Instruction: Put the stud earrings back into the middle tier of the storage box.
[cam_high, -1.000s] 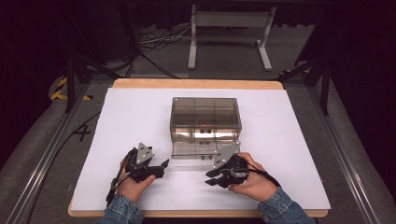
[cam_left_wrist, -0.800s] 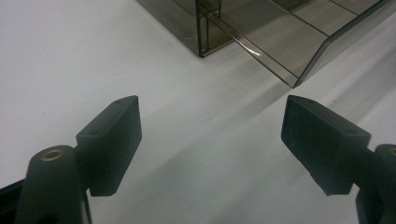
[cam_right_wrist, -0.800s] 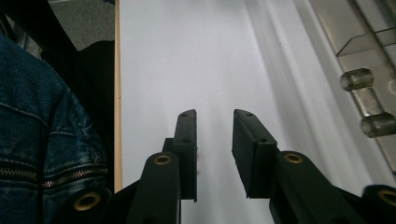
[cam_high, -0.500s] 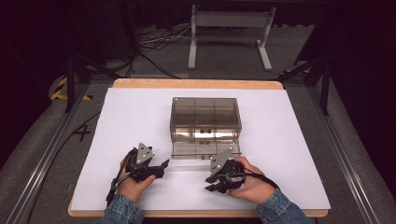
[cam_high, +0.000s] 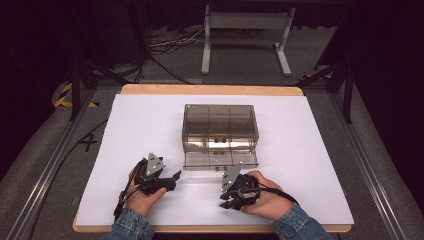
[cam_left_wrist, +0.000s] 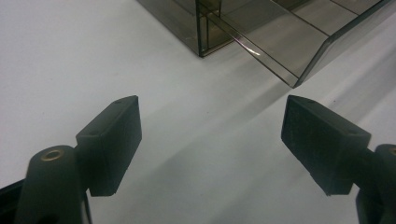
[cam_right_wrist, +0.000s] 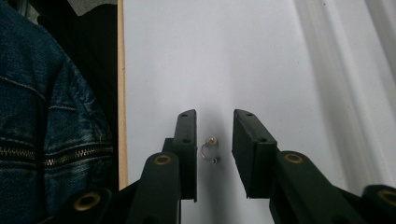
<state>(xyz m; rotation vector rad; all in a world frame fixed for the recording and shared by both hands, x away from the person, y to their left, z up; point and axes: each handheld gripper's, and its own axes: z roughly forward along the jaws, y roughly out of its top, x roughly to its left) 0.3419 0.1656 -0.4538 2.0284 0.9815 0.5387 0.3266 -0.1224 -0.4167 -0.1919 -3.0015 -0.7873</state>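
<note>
A smoky clear organiser box stands mid-table, its bottom drawer pulled out toward me. The left gripper rests on the white mat left of the drawer, jaws wide open and empty. In the left gripper view the box corner and the open drawer lie ahead. My right gripper lies in front of the drawer, tips pointing toward the table's near edge. In the right gripper view a small curved metal ring with a bead lies on the mat between the partly open jaws, touching neither pad.
The white mat covers a wooden table whose edge runs just left of the right gripper. A denim sleeve hangs beyond that edge. A grey metal stand and cables sit on the floor behind the table.
The right gripper has shifted slightly away from the drawer toward the near table edge and turned leftward. The left gripper has not moved.
</note>
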